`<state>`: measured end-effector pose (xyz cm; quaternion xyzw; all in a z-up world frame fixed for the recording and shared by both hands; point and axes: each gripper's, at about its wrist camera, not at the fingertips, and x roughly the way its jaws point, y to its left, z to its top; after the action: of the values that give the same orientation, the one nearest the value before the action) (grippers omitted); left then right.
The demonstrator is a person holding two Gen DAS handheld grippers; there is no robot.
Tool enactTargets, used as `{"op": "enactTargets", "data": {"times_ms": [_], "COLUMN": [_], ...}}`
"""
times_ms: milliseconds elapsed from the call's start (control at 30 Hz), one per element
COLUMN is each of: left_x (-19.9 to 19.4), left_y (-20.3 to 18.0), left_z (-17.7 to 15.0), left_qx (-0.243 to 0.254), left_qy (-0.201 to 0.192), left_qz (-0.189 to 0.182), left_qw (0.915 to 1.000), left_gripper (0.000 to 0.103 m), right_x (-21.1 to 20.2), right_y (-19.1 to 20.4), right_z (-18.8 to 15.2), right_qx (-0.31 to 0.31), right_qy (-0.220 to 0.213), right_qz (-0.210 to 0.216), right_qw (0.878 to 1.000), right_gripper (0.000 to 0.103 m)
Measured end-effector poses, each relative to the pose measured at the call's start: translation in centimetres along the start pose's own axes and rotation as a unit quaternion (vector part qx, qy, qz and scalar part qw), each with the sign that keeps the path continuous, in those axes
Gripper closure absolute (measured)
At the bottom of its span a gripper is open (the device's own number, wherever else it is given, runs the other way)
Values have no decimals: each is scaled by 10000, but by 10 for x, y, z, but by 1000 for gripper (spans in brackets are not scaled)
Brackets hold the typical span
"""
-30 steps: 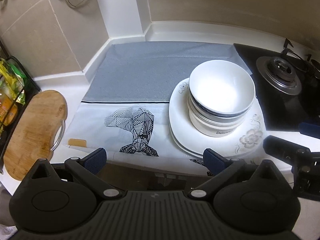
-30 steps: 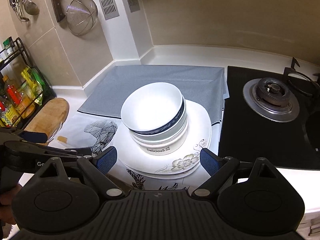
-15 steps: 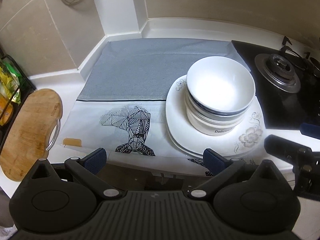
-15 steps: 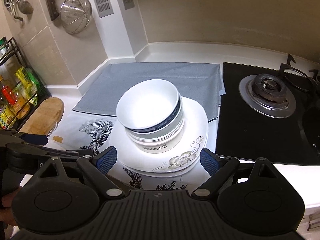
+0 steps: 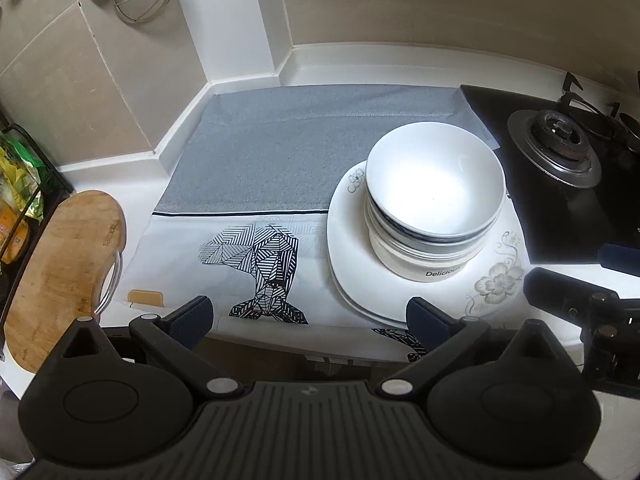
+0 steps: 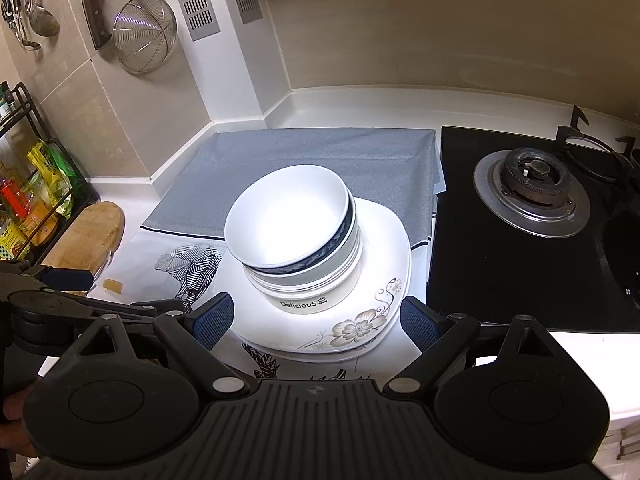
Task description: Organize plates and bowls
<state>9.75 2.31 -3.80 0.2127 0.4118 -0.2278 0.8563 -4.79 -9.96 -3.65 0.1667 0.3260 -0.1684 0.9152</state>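
A stack of white bowls, the top one with a dark blue band and the bottom one marked "Delicious", stands on stacked white square plates with a flower print. The stack rests on a grey and white cloth. My left gripper is open and empty at the counter's front edge, left of the plates. My right gripper is open and empty, its fingers either side of the plates' near edge.
A black gas hob lies right of the plates. A wooden cutting board and a rack of packets are at the left. A strainer and utensils hang on the wall.
Both grippers have shifted slightly relative to the counter, so the scene sits differently in each view. The bowls and plates have not moved.
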Motion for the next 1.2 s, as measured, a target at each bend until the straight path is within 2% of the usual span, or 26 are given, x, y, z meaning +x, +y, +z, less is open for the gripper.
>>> {"op": "enactTargets", "data": {"times_ms": [1200], "left_x": [-2], "left_y": [-2], "left_z": [0], "left_qx": [54], "left_qy": [-24], "left_qz": [15], "left_qw": [10000], "left_gripper": [0], "right_x": [1], "right_y": [-3], "right_z": [1], "right_qx": [19], "right_qy": [16], "right_qz": [11], "right_qw": [10000], "right_gripper": [11]}}
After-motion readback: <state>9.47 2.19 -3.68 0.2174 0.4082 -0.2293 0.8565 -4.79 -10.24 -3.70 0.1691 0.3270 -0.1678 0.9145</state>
